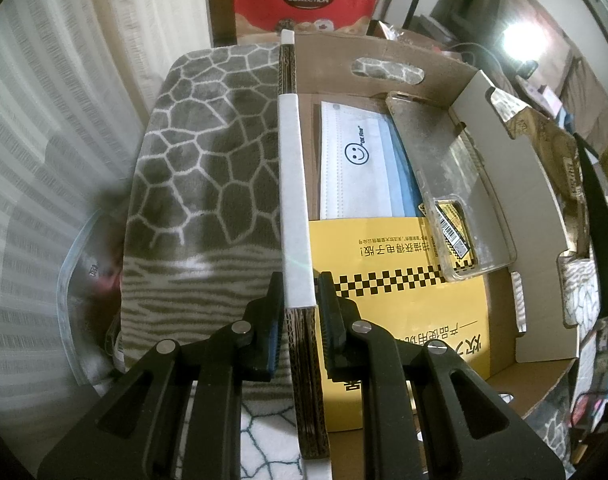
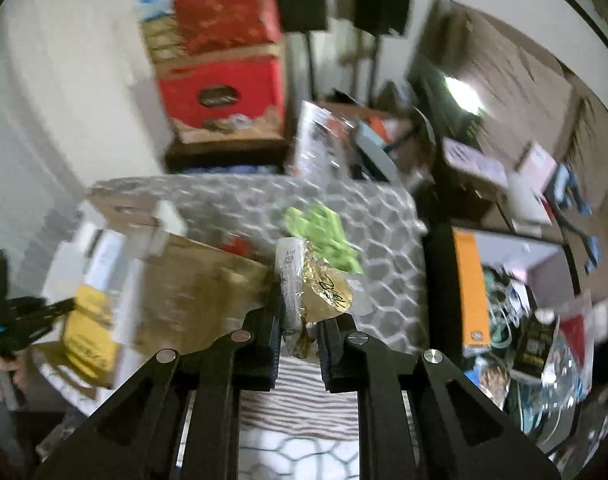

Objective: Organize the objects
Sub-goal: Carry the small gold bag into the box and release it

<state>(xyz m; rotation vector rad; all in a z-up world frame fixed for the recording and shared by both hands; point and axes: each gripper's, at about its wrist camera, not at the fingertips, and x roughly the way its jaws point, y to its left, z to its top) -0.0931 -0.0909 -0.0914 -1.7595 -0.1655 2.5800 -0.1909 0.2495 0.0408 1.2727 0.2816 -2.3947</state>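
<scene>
My left gripper (image 1: 299, 292) is shut on the left wall (image 1: 293, 184) of an open cardboard box, a corrugated edge with white tape along it. Inside the box lie a face mask pack (image 1: 356, 160) with a smiley, a clear phone case (image 1: 444, 176) and a yellow booklet (image 1: 404, 320). In the blurred right wrist view my right gripper (image 2: 301, 320) is shut on a gold foil packet in clear wrap (image 2: 328, 292), held above the blanket. The cardboard box (image 2: 191, 288) lies to its left. A crumpled green thing (image 2: 324, 236) rests on the blanket just beyond the packet.
A grey blanket with a white cobble pattern (image 1: 207, 152) covers the surface under the box. Red gift boxes (image 2: 223, 92) stack up behind it. Two black speakers on stands (image 2: 380, 4) stand at the back. A cluttered shelf and table (image 2: 524, 300) crowd the right side.
</scene>
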